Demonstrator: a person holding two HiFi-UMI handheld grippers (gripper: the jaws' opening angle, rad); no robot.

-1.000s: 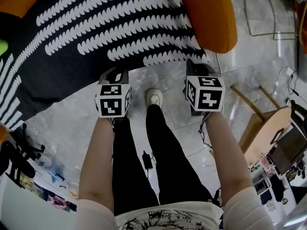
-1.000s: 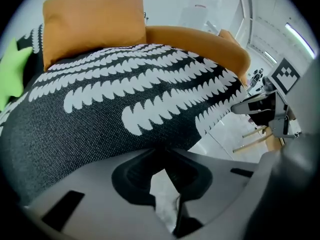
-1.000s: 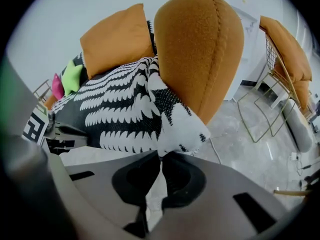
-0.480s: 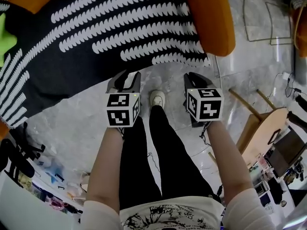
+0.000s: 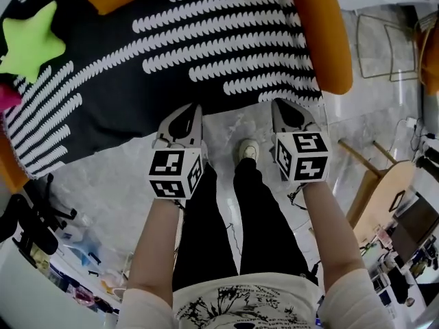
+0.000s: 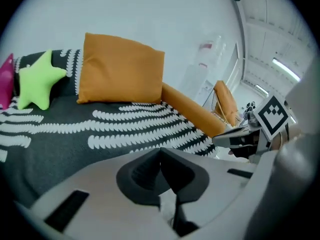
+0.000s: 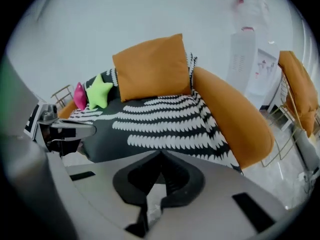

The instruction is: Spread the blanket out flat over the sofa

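Note:
The black blanket (image 5: 206, 53) with rows of white marks lies spread over the orange sofa (image 5: 319, 26), and its front hem hangs over the seat edge. My left gripper (image 5: 182, 118) is just in front of that hem, shut, with nothing in it. My right gripper (image 5: 288, 112) is level with it near the sofa arm, also shut and holding nothing. In the left gripper view the closed left gripper (image 6: 160, 151) points across the blanket (image 6: 100, 134). In the right gripper view the closed right gripper (image 7: 161, 156) faces the blanket (image 7: 165, 124) and the arm of the sofa (image 7: 235, 114).
An orange cushion (image 6: 120, 69) leans on the sofa back. A green star pillow (image 5: 31, 40) and a pink pillow (image 5: 7, 94) lie at the blanket's left end. The person's legs and shoe (image 5: 247, 149) stand between the grippers. A wooden stool (image 5: 377, 177) and a wire-frame chair (image 5: 384, 26) are to the right.
The head view has swung so more of the sofa and the green star show. The left jaws stood apart half a second ago and are now closed. Both grippers stay by the hem.

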